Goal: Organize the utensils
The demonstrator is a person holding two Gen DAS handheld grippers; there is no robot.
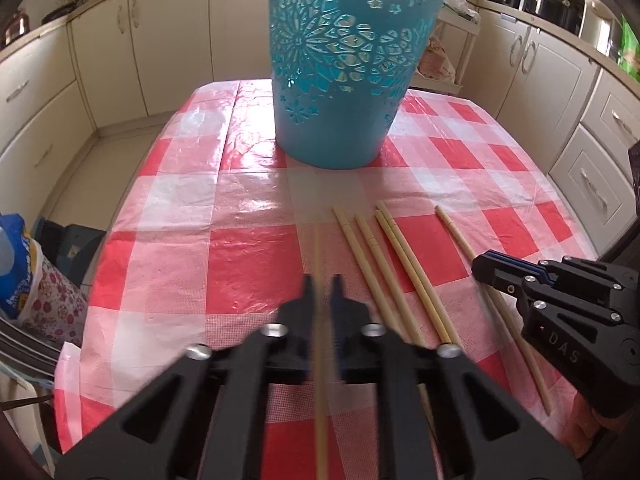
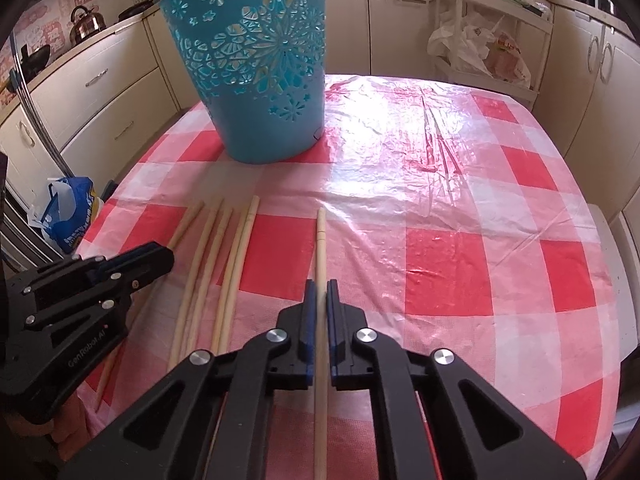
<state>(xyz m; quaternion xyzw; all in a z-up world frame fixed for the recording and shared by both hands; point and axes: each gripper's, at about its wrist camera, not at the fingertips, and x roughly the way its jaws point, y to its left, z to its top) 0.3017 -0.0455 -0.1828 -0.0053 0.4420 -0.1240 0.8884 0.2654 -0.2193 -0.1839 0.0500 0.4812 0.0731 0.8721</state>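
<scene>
Both claws clamped on chopsticks

The left gripper [image 1: 323,280] pinches one pale wooden chopstick [image 1: 319,248]; the right gripper [image 2: 321,286] pinches another chopstick [image 2: 321,236]. Four loose chopsticks [image 2: 224,248] lie between them on the red-checked plastic tablecloth [image 2: 440,264], the teal perforated plastic bin [image 1: 340,80] beyond.

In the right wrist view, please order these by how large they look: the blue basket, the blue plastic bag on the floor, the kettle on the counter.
Largest to smallest, as they look in that view:
1. blue basket
2. blue plastic bag
3. kettle
The kettle stands farthest from the camera and the fisheye shrinks the edges, so true sizes may differ.
</scene>
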